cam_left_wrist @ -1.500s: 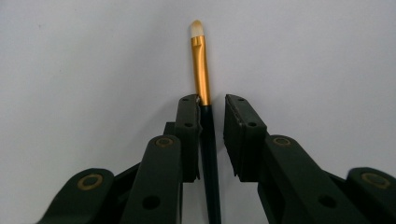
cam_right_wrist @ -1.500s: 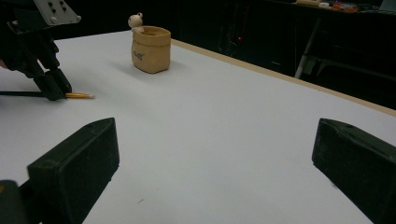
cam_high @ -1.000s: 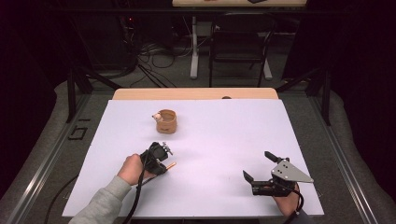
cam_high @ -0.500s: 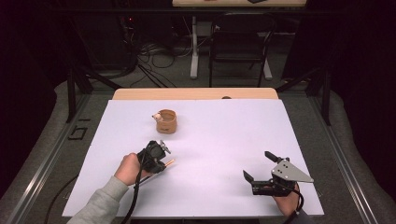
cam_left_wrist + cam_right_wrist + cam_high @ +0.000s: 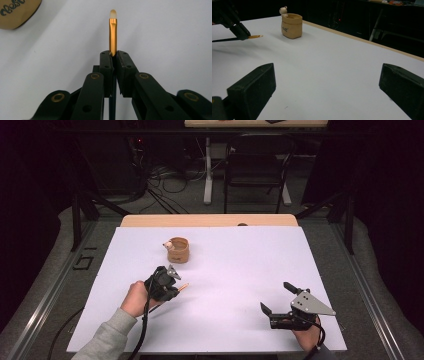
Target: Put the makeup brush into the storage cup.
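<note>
My left gripper is shut on a thin brush with a dark handle, a gold ferrule and a pale tip. In the left gripper view the jaws pinch the brush just below the ferrule, and its tip points away over the white sheet. A small tan pouch-like pot with a little bear figure on its rim stands beyond the brush, apart from it. My right gripper rests near the front right, open, with nothing between its jaws. From the right gripper view, the left gripper and its brush hover left of the pot.
A white sheet covers the table, with a wooden strip showing along the far edge. Beyond the table stand a dark chair, a table leg and cables on the floor. A corner of the pot shows at top left in the left gripper view.
The left gripper has shifted slightly left and away with the brush, which now sits a little higher in the high view. The right gripper has stayed put.
</note>
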